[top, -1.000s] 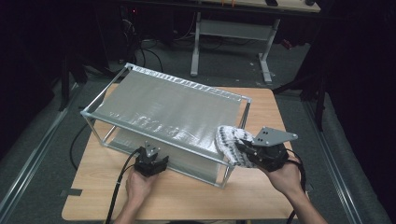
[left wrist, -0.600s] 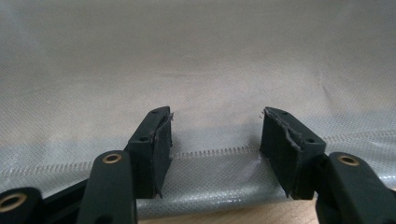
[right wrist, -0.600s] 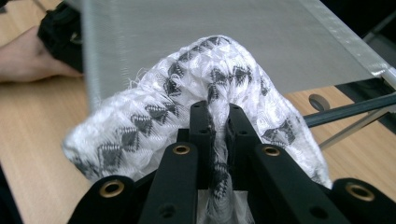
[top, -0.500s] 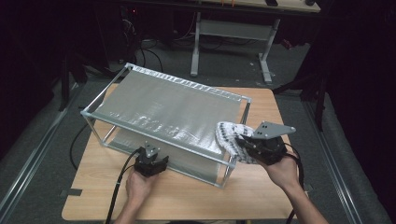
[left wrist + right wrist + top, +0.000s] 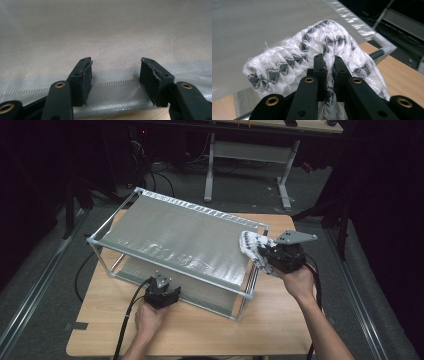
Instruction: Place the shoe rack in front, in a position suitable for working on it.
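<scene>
Now right gripper (image 5: 329, 66) clamped on patterned cloth (image 5: 294, 60); left gripper (image 5: 115, 75) apart beside rack (image 5: 175, 272).

cloth (image 5: 251, 249): white knit with black diamond pattern | state: bunched, folded over, pinched in the right hand-held gripper (image 5: 329, 65) | place: right end of the grey fabric rack (image 5: 175, 232), above its corner

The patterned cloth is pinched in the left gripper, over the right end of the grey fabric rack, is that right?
Not quite: the right gripper holds the patterned cloth, jaws shut on a fold of it, as the right gripper view shows. It is over the right end of the grey fabric rack. The left gripper stands open at the rack's near edge.
</scene>
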{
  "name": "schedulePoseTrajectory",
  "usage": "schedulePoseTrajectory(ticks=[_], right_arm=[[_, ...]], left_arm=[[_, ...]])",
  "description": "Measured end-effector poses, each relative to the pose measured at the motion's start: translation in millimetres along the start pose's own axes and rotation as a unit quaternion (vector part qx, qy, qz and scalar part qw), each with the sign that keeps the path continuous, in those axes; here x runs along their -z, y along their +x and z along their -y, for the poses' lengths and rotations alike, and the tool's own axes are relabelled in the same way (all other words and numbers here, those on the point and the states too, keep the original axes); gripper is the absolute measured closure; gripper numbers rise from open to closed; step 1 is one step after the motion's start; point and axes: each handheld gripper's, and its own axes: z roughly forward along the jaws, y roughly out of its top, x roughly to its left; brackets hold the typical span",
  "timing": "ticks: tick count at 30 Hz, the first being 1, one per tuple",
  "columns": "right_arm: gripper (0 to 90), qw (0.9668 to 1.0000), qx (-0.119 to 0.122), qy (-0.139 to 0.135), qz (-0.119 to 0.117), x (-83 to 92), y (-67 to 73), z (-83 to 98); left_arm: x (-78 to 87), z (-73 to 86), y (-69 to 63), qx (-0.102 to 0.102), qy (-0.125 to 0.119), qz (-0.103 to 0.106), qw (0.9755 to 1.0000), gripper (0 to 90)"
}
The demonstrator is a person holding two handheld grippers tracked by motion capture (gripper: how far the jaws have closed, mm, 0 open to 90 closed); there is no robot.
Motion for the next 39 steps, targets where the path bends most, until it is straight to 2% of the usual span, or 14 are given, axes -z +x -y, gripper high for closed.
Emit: schedulePoseTrajectory(ticks=[3, 8, 13, 17, 22, 28, 33, 36, 39], right_arm=[[84.0, 0.9998, -0.019, 0.001, 0.006, -6.6, -10.5, -2.7], [83.9, 0.9992, -0.032, 0.006, 0.024, -17.1, -23.3, -8.7], [83.9, 0.9976, -0.061, 0.005, 0.034, -26.0, -38.3, -12.6], [83.8, 0.9969, -0.059, 0.012, 0.049, -31.3, -41.6, -17.3], [83.8, 0.9958, -0.079, 0.009, 0.046, -34.1, -48.0, -16.5], [83.8, 0.9977, -0.048, 0.012, 0.045, -26.8, -35.2, -16.8], [83.8, 0.9993, -0.025, 0.004, 0.028, -15.3, -20.1, -9.8], [83.8, 0.9996, -0.018, 0.001, 0.023, -6.8, -8.7, -4.9], [83.7, 0.9997, 0.005, 0.003, 0.022, 2.3, 7.5, -2.1]], left_arm=[[0.0, 0.0, 0.1, -0.001, 0.001, 0.000, 1.0000, 43.4], [0.0, -0.1, 0.1, -0.002, 0.001, 0.000, 1.0000, 43.4], [-0.2, -0.1, 0.1, -0.002, 0.000, 0.000, 1.0000, 43.4], [-0.2, -0.1, 0.1, -0.002, 0.001, 0.000, 1.0000, 43.4], [-0.1, -0.3, 0.1, -0.003, 0.002, 0.000, 1.0000, 43.4], [-0.1, -0.4, -0.2, -0.002, 0.002, -0.001, 1.0000, 43.4], [-0.1, -0.4, -0.1, -0.002, 0.002, -0.001, 1.0000, 43.4], [-0.1, -0.4, -0.2, -0.002, 0.002, -0.001, 1.0000, 43.4], [-0.1, -0.4, -0.1, -0.002, 0.002, -0.001, 1.0000, 43.4]])
